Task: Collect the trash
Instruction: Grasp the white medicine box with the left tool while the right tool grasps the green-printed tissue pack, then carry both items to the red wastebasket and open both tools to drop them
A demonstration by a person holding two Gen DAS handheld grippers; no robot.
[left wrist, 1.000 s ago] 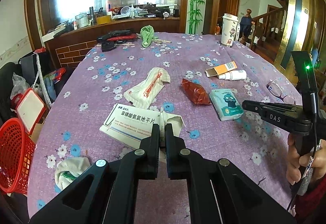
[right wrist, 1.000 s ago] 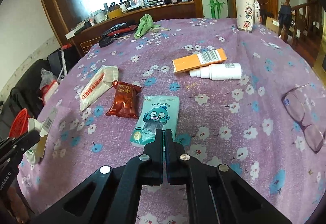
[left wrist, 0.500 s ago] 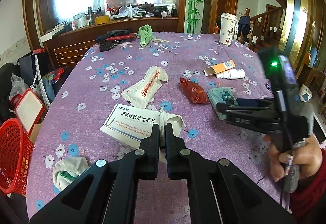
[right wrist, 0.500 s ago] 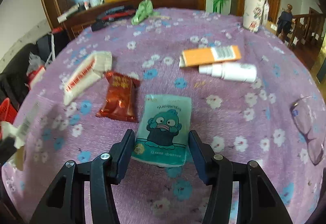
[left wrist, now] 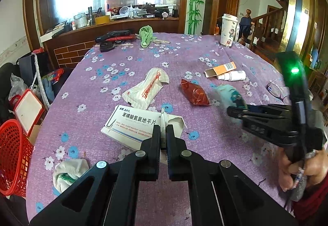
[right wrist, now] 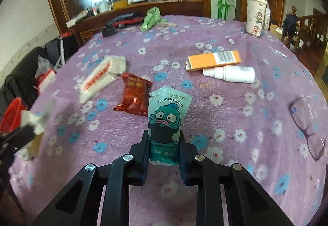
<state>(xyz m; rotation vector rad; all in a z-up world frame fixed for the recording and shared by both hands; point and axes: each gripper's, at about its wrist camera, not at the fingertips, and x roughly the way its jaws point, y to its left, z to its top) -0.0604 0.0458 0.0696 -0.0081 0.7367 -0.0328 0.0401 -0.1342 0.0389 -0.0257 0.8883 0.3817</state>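
Note:
My left gripper (left wrist: 163, 133) is shut on the open flap of a white medicine box (left wrist: 131, 125) near the table's front. My right gripper (right wrist: 164, 139) has its jaws closing, and the pads press on a teal cartoon packet (right wrist: 168, 115) that stands tilted up off the cloth. The left wrist view shows that gripper (left wrist: 235, 112) at the right with the blurred packet (left wrist: 231, 94), a hand below it. A red snack wrapper (right wrist: 134, 96) and a white wrapper (right wrist: 98, 80) lie on the purple flowered tablecloth (right wrist: 235, 139).
An orange carton (right wrist: 213, 59) and a white bottle (right wrist: 231, 74) lie further back, glasses (right wrist: 307, 125) at the right. A crumpled tissue (left wrist: 68, 170) sits front left. A red basket (left wrist: 12, 156) stands beside the table's left edge. A paper cup (left wrist: 228, 31) and green cloth (left wrist: 146, 35) are at the far side.
My right gripper opened, moved forward astride the teal packet, then closed on it and tipped it up off the cloth. The left gripper and its box stayed put.

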